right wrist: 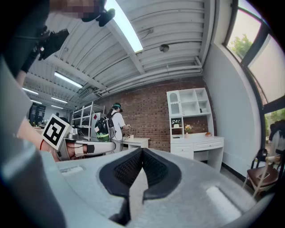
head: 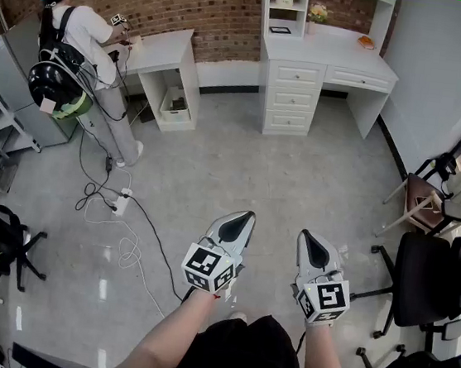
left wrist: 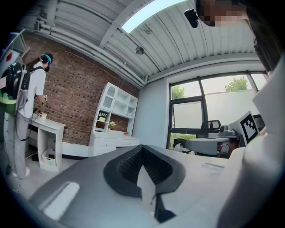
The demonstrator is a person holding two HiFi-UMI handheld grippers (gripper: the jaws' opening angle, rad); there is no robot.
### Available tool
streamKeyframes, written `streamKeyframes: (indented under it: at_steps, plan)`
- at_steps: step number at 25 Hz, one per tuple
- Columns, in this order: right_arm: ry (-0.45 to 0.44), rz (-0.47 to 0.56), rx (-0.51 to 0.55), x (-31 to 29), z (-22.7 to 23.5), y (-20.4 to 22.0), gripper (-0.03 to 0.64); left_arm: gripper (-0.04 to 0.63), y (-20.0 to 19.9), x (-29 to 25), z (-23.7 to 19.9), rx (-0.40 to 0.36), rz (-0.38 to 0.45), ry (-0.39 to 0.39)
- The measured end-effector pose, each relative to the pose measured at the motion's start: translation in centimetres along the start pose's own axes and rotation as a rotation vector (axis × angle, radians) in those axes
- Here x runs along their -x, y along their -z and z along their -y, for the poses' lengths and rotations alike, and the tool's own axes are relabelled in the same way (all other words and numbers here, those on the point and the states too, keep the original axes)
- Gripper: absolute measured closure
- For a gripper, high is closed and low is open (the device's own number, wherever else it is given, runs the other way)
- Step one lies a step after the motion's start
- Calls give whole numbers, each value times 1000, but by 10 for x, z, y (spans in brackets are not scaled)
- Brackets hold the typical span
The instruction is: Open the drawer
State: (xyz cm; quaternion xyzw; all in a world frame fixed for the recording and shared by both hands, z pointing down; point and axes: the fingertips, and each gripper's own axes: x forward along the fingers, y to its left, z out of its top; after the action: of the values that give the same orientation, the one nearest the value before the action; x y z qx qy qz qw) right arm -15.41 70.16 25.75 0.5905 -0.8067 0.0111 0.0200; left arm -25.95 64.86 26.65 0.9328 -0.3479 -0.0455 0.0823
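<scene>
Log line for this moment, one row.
left tongs: shut, empty | right tongs: shut, empty | white wooden desk drawers: closed, far ahead, untouched

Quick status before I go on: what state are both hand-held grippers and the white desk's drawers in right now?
Left hand-held gripper: shut, nothing between its jaws.
Right hand-held gripper: shut, nothing between its jaws.
Three stacked drawers: all shut.
Wide drawer: shut.
</scene>
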Motion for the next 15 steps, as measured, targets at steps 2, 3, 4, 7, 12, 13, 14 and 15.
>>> streamKeyframes:
  at_steps: [2,3,4,7,12,13,14,15]
  plan:
    - [2,-6,-5,-4,0,2,617,592,0,-1,-4,10,-2,-6]
    - [2,-9,-7,-6,0,2,617,592,-1,-2,-6,13,-2,-7]
    - [2,-11,-7,-8,0,3,617,592,-1,-3,-9,17,-2,-8]
    - [1,-15,-10,-18,4,5,617,592,1,-8,-16,24,-3,-9]
    - [4,-23,-23,-34,24,17,617,592,14,-27,-30,37,-25,-26]
    - [5,-20,-31,-39,30,18,617,592,16,-33,-34,39,-29,-28]
    - [7,-16,-41,-44,37,20,617,592,18,-41,-37,39,-32,-29]
    - [7,-13,-50,-51,43,22,617,592,19,-49,-41,38,-35,-29]
